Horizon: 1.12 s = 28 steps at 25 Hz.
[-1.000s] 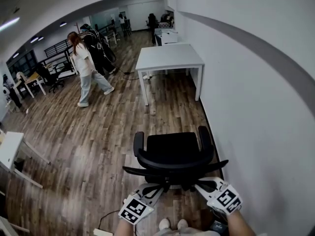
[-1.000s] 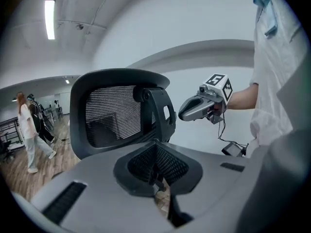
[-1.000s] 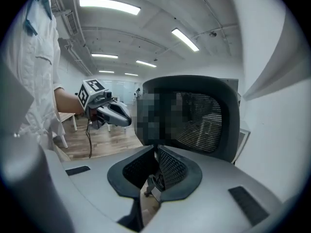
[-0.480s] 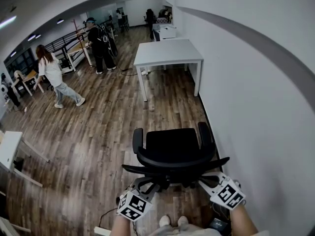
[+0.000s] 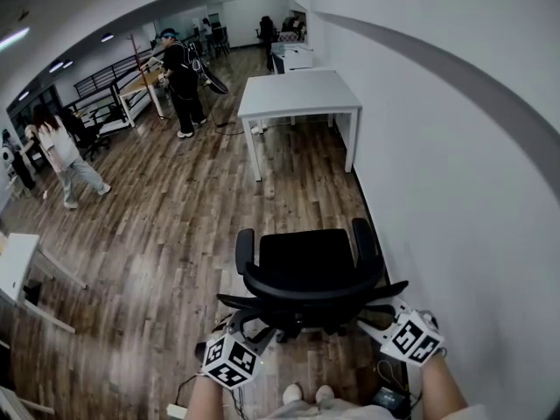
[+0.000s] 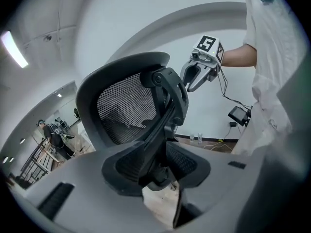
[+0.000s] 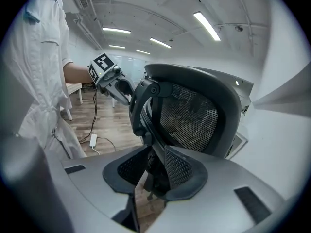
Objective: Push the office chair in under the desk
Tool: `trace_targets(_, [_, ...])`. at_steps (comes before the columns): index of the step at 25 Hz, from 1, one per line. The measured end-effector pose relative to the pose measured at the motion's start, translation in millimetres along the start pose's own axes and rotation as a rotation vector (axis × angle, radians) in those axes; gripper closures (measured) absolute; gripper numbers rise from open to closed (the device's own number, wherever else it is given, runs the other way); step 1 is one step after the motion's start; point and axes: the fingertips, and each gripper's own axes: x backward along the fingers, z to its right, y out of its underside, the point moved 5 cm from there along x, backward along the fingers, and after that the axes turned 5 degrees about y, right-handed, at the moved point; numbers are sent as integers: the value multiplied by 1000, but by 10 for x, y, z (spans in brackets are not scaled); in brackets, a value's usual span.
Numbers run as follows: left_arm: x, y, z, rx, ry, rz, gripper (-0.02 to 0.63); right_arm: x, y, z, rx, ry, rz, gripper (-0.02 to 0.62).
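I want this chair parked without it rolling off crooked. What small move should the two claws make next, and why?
Probably close both claws on the back frame of the office chair. The left claw and right claw have just been opening, with that frame between their jaws but not clamped, and the chair stands well short of the white desk.

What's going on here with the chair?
A person stands behind a black office chair with a gripper in each hand, the left gripper and the right gripper both at the rear of its backrest. Both pairs of jaws have just been opening and now stand apart; the chair's back support shows between them, not clamped. The chair is not under the white desk yet: the desk stands further up the room by the wall, with wooden floor between.
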Motion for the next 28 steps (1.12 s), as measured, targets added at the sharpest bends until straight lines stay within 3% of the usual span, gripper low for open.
trace_targets(10, [-62, 142, -133, -76, 45, -133, 419, -101, 48, 101, 150, -34, -83, 441])
trace_targets(28, [-158, 224, -428, -274, 60, -378, 379, -199, 274, 447, 350, -72, -327, 419])
